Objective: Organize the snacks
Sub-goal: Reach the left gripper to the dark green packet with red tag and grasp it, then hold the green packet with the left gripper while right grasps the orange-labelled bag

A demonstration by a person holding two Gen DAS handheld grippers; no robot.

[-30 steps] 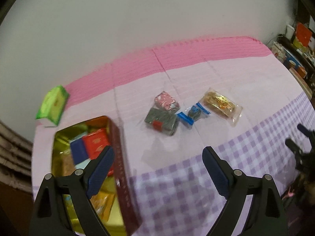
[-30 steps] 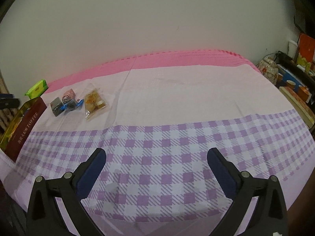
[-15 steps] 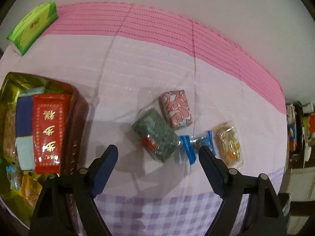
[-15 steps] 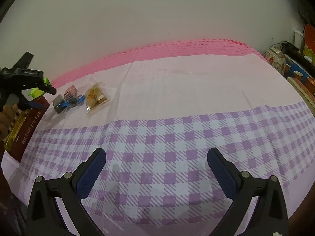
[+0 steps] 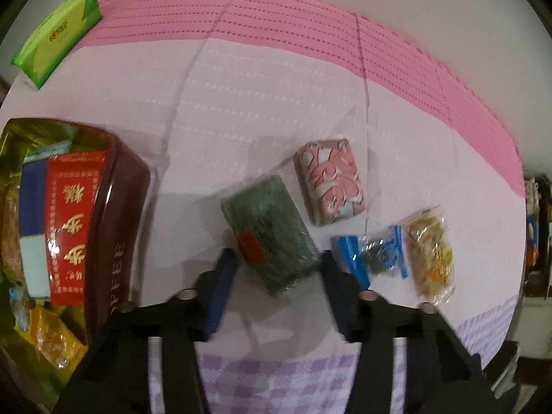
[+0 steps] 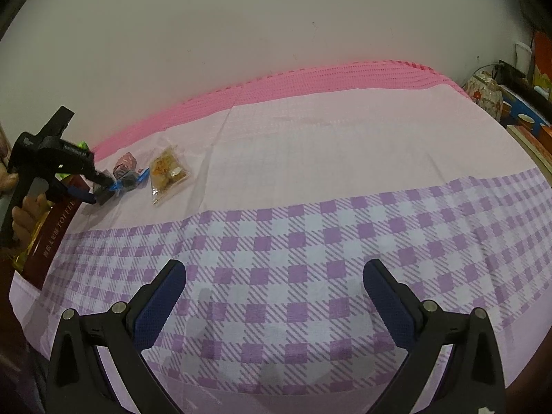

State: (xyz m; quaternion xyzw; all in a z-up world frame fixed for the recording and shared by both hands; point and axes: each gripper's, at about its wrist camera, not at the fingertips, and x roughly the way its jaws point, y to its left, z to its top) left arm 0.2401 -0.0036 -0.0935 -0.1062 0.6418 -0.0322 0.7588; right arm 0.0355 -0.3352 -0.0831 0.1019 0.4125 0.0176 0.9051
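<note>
Item: dark green packet (image 5: 272,233), flat, rectangular, shiny wrapped, with a red label near its lower left corner. It lies askew on the pale pink cloth of the desk (image 5: 262,110), between the brown toffee box (image 5: 117,227) and the pink patterned packet (image 5: 329,181).

Neighbours: a blue-ended clear sweet wrapper (image 5: 376,257) lies just beside its lower right corner. A clear bag of golden snacks (image 5: 429,252) is further right, and a green tissue pack (image 5: 57,38) sits far off at the cloth's edge.

Left tongs (image 5: 277,269): the jaws have just been closing and now flank the packet's near end, one pad at each long side. The picture is smeared here, so firm contact is probable but not certain.

Right tongs (image 6: 274,296): spread wide and empty, over the purple check, well apart from the snacks.

Risks:
- The grip appears to sit low on one end of a slick wrapper, so the packet may pivot or slip out when lifted.
- The right-hand jaw stands close to the blue-ended wrapper and could nip or drag it along.
- The box already holds a red packet (image 5: 70,227) and others. A tilted load might catch its rim.
</note>
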